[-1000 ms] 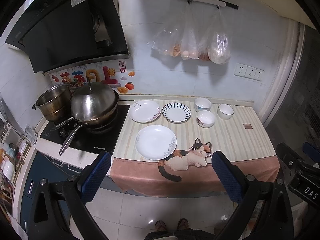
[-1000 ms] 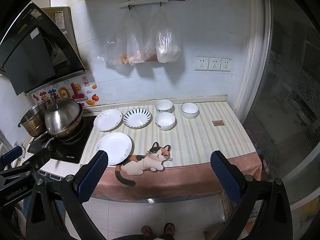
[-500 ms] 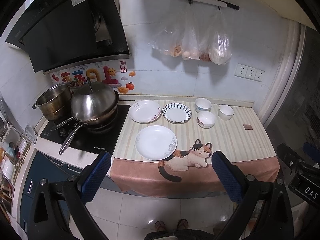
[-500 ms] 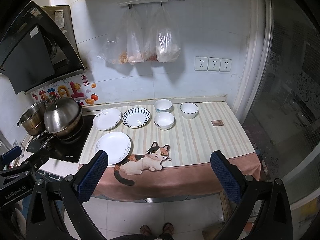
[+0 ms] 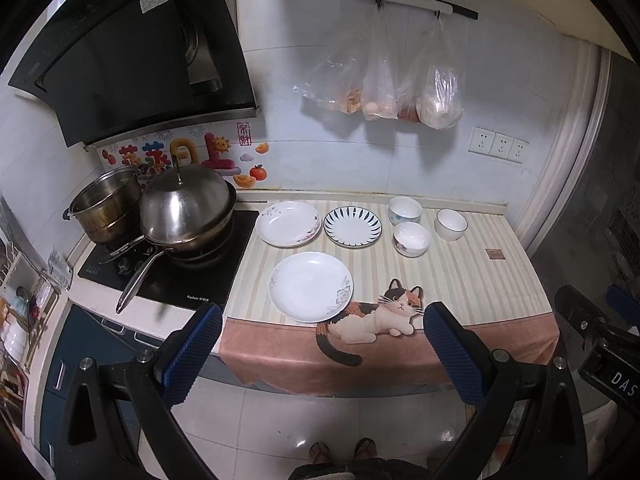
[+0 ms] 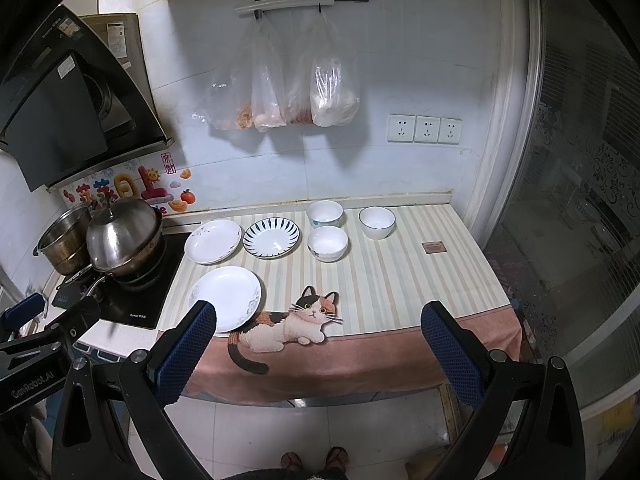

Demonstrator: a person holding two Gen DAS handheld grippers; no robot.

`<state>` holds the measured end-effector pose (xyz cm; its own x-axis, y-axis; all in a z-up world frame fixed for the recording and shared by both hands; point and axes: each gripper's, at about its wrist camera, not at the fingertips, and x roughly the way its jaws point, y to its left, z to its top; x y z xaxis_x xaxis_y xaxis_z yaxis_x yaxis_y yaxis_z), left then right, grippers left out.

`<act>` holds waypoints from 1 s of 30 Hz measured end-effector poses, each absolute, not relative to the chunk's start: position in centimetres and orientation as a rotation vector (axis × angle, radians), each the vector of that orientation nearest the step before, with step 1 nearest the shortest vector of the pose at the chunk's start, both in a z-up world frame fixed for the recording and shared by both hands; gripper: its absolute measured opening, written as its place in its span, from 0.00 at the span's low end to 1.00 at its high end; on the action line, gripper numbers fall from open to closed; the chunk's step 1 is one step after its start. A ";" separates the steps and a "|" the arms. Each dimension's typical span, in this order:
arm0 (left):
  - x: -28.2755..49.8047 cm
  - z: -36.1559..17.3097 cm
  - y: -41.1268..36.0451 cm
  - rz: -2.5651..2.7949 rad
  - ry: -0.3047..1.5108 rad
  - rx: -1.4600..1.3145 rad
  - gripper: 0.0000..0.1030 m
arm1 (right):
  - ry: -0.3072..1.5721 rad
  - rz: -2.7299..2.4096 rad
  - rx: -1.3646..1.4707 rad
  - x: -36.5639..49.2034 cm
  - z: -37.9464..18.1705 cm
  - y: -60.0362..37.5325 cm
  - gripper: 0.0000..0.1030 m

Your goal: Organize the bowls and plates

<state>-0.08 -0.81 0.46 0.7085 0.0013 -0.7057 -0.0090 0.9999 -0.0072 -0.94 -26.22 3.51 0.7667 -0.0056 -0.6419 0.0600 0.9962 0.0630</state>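
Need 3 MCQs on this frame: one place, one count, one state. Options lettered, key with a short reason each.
1. Where is the blue-striped plate?
A. on the stove
B. between the floral plate and the bowls
C. on the cat print

2. How many bowls are on the counter?
A. two
B. three
C. five

3. The left gripper and right gripper are:
A. both open, empty
B. both shut
C. each holding a plate

Key: B, plate flanked on both sides; B, three bowls grouped together; A, jaws wide apart, nothing between.
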 end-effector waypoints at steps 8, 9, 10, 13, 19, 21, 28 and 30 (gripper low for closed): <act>0.0 0.5 -0.8 0.005 0.783 -0.012 1.00 | 0.700 -0.032 0.080 -0.7 3.5 -26.3 1.00; 0.0 0.5 -0.8 0.005 0.783 -0.011 1.00 | 0.700 -0.032 0.080 -0.7 3.5 -26.2 1.00; 0.0 0.5 -0.8 0.004 0.784 -0.012 1.00 | 0.700 -0.032 0.079 -0.6 3.5 -26.1 1.00; 0.0 0.5 -0.8 0.004 0.783 -0.011 1.00 | 0.699 -0.031 0.080 -0.6 3.4 -26.2 1.00; 0.1 0.5 -0.8 0.004 0.780 -0.011 1.00 | 0.699 -0.032 0.079 -0.6 3.5 -26.1 1.00; 0.2 0.5 -0.7 0.004 0.780 -0.013 1.00 | 0.698 -0.031 0.080 -0.5 3.5 -26.0 1.00; 0.8 0.5 -0.7 0.001 0.779 -0.014 1.00 | 0.689 -0.030 0.076 -0.6 3.8 -25.3 1.00; 0.7 0.5 -0.7 0.001 0.779 -0.013 1.00 | 0.686 -0.032 0.083 -0.5 3.8 -25.2 1.00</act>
